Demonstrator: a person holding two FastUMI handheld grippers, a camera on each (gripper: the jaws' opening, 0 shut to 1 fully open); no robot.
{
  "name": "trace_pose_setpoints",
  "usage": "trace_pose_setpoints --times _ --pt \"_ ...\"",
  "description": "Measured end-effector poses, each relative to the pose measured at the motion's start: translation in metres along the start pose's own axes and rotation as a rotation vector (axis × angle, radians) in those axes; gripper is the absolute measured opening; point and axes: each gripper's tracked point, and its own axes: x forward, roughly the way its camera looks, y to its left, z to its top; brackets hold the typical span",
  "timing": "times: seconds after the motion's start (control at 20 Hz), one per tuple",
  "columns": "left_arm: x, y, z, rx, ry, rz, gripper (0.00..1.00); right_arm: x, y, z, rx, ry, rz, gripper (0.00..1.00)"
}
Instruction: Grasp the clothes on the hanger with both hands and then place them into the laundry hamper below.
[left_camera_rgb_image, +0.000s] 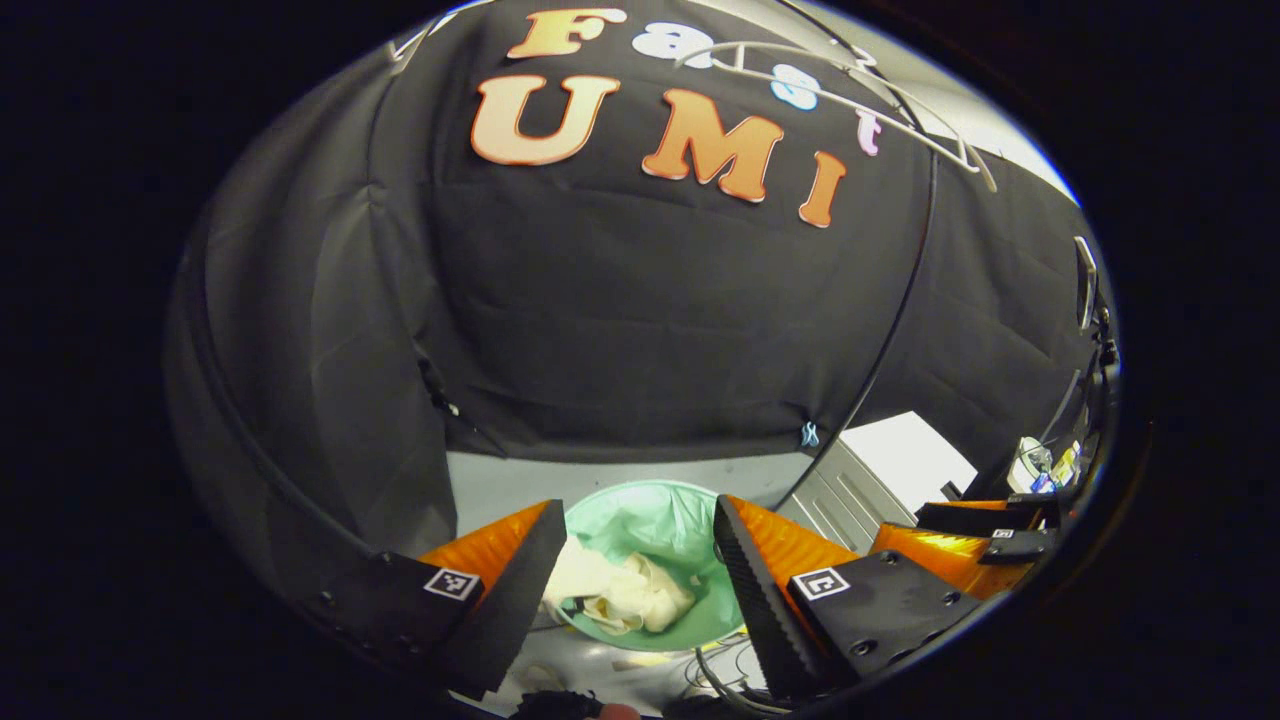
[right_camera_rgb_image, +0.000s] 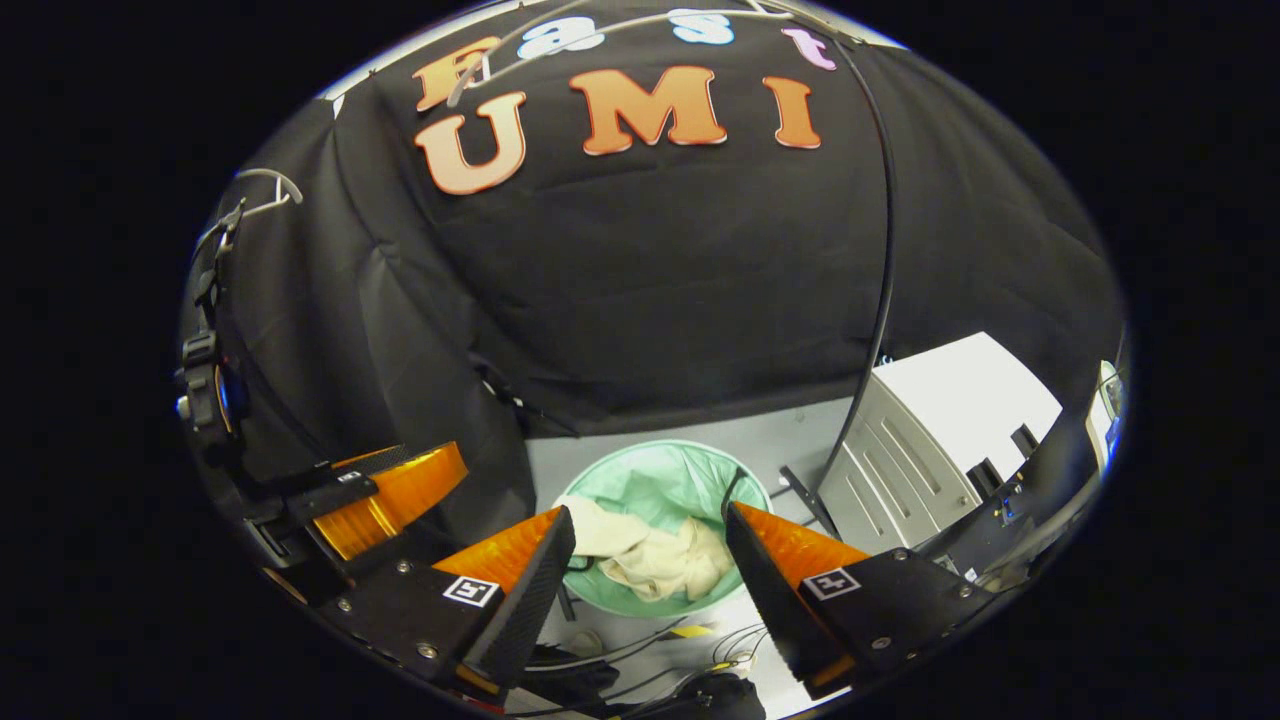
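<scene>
A cream-coloured garment lies crumpled inside the round hamper, which has a pale green liner and stands on the grey floor. My left gripper hangs open above the hamper, nothing between its fingers. My right gripper is open too, above the same hamper and holding nothing. The right gripper shows at the lower right of the left gripper view, and the left gripper at the lower left of the right gripper view. A bare white hanger hangs near the top.
A white slatted cabinet stands right of the hamper. A thin black pole rises beside it. Loose cables lie on the floor in front of the hamper. Black cloth walls close in behind and to the left.
</scene>
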Motion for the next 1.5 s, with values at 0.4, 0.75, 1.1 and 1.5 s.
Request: trace_pose_setpoints --times 0.4,0.75,1.1,1.5 --pt "-0.033 -0.012 0.128 -0.012 -0.309 -0.009 0.97 -0.077 -0.010 0.134 -0.066 -0.325 -0.032 0.95" --pt "-0.083 -0.016 0.216 0.008 -0.529 -0.017 0.98 -0.150 -0.015 0.219 -0.068 -0.546 -0.051 0.94" --pt "-0.126 -0.023 0.251 0.035 -0.646 -0.038 0.94 -0.201 -0.023 0.260 -0.090 -0.653 -0.089 0.94" --pt "-0.147 -0.027 0.259 0.054 -0.698 -0.045 0.97 -0.220 -0.027 0.282 -0.060 -0.746 -0.091 0.94"
